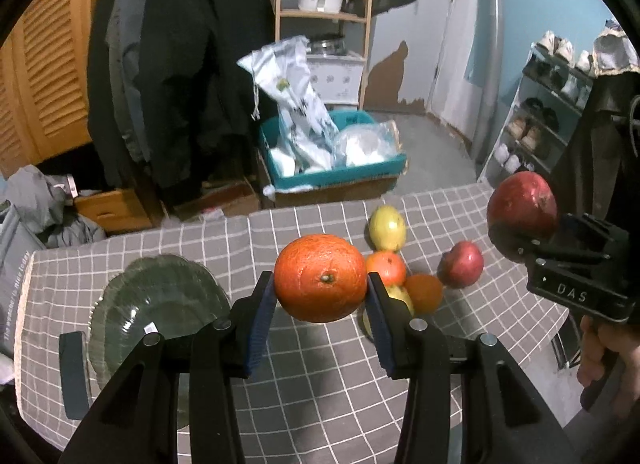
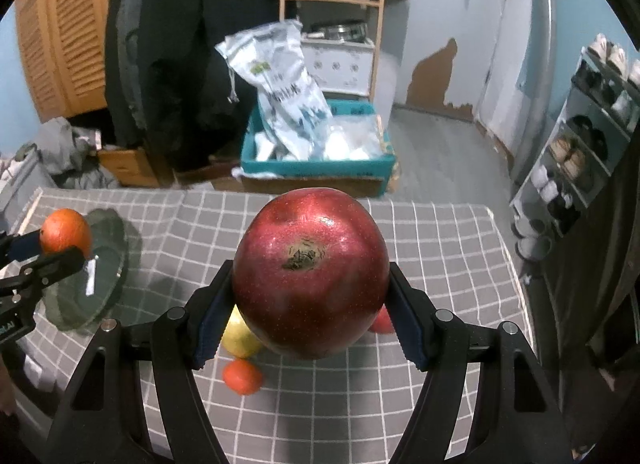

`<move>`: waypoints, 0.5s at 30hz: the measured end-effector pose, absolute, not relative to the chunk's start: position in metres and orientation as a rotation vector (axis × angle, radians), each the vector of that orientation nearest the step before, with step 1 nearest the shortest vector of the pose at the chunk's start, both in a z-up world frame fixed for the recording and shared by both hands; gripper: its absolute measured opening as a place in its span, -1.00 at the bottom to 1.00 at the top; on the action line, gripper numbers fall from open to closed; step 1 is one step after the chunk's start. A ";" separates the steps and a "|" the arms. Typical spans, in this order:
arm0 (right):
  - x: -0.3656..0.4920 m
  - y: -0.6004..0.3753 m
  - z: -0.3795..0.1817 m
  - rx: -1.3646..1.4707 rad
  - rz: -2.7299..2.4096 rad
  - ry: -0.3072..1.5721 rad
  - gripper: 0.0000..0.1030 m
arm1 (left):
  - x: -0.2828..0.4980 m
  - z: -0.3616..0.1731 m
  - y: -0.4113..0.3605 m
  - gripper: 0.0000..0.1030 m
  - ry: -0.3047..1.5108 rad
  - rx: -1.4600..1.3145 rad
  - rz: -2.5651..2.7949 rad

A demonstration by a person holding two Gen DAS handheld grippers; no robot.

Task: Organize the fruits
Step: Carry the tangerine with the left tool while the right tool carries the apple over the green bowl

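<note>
My left gripper (image 1: pixel 321 289) is shut on a large orange (image 1: pixel 320 278), held above the grey checked tablecloth (image 1: pixel 320 392). My right gripper (image 2: pixel 311 298) is shut on a big red apple (image 2: pixel 311 272), also held above the table; it shows at the right in the left wrist view (image 1: pixel 522 206). A green glass plate (image 1: pixel 156 304) lies on the table at the left, below and left of the orange. On the cloth lie a yellow fruit (image 1: pixel 387 227), a small orange (image 1: pixel 386 266), a second orange (image 1: pixel 424 292) and a red apple (image 1: pixel 462 264).
Beyond the table's far edge stand a teal box with white bags (image 1: pixel 332 152), a wooden shelf with pots (image 1: pixel 322 4), hanging dark coats (image 1: pixel 180 64) and a shoe rack (image 1: pixel 540 116) at the right.
</note>
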State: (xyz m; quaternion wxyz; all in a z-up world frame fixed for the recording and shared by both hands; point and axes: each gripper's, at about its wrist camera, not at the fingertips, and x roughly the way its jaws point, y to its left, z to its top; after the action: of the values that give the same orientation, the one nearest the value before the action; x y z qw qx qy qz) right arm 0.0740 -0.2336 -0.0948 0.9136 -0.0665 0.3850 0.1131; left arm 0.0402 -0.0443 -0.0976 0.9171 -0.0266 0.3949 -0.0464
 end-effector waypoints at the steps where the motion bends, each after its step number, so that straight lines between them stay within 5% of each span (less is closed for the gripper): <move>1: 0.072 -0.230 -0.091 -0.139 0.236 0.783 0.39 | 0.039 -0.093 -0.041 -0.12 0.803 -0.059 -0.094; 15: 0.061 -0.193 -0.040 -0.130 0.301 0.671 0.39 | 0.024 -0.055 -0.006 -0.12 0.715 -0.090 -0.042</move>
State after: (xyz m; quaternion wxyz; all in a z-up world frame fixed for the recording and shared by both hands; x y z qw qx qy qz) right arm 0.0610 -0.1930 -0.0401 0.9311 -0.0636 0.3276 0.1471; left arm 0.0235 -0.0058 -0.0553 0.9356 -0.0438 0.3497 -0.0207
